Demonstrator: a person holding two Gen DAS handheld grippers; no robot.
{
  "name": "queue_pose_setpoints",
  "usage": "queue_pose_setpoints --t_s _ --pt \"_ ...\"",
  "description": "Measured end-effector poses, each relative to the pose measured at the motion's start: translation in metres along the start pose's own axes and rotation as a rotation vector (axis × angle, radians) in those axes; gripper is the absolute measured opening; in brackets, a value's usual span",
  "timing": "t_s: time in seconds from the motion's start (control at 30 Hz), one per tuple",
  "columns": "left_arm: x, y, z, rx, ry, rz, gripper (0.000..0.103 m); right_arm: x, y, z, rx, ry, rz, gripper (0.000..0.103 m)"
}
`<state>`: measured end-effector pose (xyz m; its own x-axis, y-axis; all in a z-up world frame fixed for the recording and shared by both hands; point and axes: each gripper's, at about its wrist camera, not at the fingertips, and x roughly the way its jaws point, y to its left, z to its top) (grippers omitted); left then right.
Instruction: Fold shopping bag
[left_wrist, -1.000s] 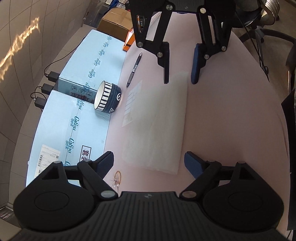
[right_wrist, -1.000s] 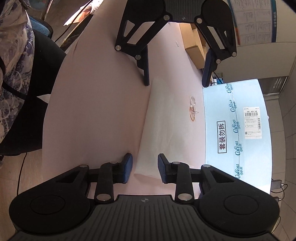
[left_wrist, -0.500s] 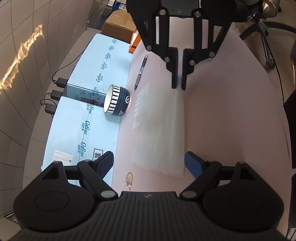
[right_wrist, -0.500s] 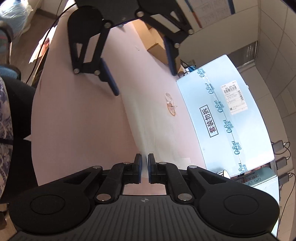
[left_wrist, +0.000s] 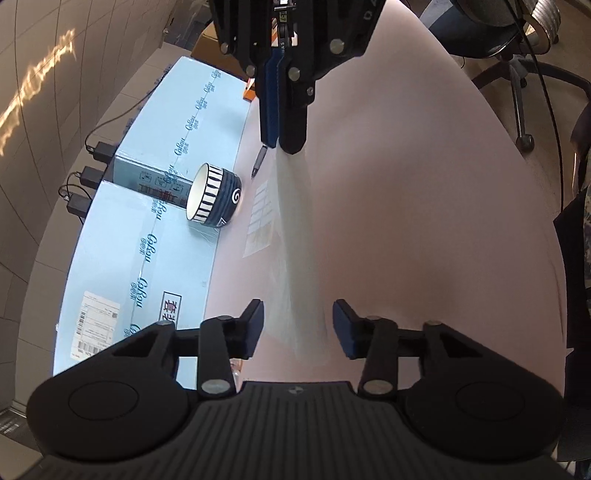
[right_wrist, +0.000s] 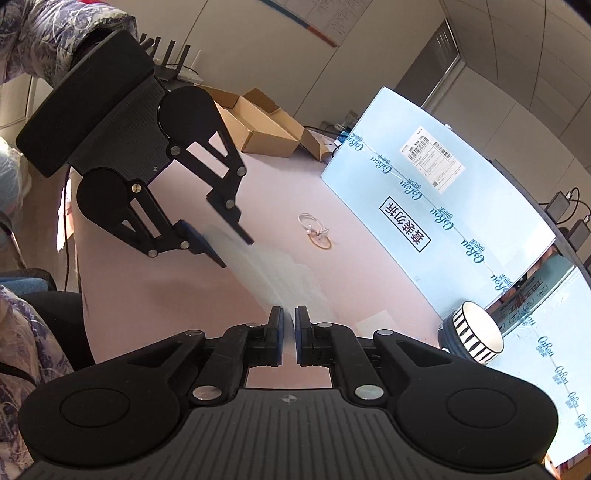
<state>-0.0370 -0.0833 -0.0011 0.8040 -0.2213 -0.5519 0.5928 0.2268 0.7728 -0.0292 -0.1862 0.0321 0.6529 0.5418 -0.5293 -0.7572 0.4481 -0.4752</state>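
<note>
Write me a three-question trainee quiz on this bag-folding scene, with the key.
1. True or false: the pen lies inside the striped bowl.
2. What is the right gripper shut on? A: the pen. B: the shopping bag. C: the striped bowl.
3. Fill in: the large cartons along the edge of the pink table are ____ in colour.

Key: 1 false, the pen lies on the table beyond the bowl. 2 B, it pinches one end of the bag. 3 light blue.
</note>
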Motion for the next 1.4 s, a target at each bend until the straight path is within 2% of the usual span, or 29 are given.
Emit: queue_pose_setpoints --t_s 0.27,0.37,0.43,0.63,0.87,0.97,1.03,1.17,1.27,1.33,1.4 --pt "-0.015 0.042 -0.008 -0.278 0.021 -0.366 0.004 -0.02 -0.008 -0.024 0.269 -0.016 0.19 0.005" --pt "-0.009 0.06 -0.015 -0.33 0.046 -0.463 0.004 -0.019 -0.015 -0.031 0.368 -0.028 0.235 0.005" --pt "-0.001 0.071 -0.021 -0.378 0.066 -0.509 0.005 -0.017 -0.019 -0.033 0.396 -0.041 0.235 0.005" --pt "0.018 0.104 -0.029 -0.482 0.083 -0.49 0.012 -0.006 -0.033 -0.034 0.428 -0.067 0.185 0.005" --pt "0.041 0.128 -0.037 -0.554 0.085 -0.498 0.025 0.025 -0.053 -0.041 0.452 -0.028 0.132 0.005" --pt "0.053 0.133 -0.045 -0.584 0.098 -0.507 0.03 0.037 -0.058 -0.047 0.454 -0.012 0.124 0.005" --pt "0.061 0.135 -0.049 -0.599 0.099 -0.515 0.039 0.046 -0.063 -0.051 0.465 0.001 0.121 0.005" --pt "0.08 0.131 -0.055 -0.604 0.123 -0.531 0.042 0.058 -0.07 -0.058 0.484 0.021 0.117 0.008" --pt "0.086 0.128 -0.059 -0.61 0.129 -0.541 0.044 0.047 -0.075 -0.059 0.533 -0.035 0.138 0.008" --pt "0.086 0.13 -0.061 -0.619 0.118 -0.545 0.045 0.029 -0.074 -0.056 0.588 -0.09 0.196 0.009" --pt "0.086 0.13 -0.064 -0.624 0.116 -0.541 0.046 0.022 -0.069 -0.056 0.645 -0.077 0.274 0.009"
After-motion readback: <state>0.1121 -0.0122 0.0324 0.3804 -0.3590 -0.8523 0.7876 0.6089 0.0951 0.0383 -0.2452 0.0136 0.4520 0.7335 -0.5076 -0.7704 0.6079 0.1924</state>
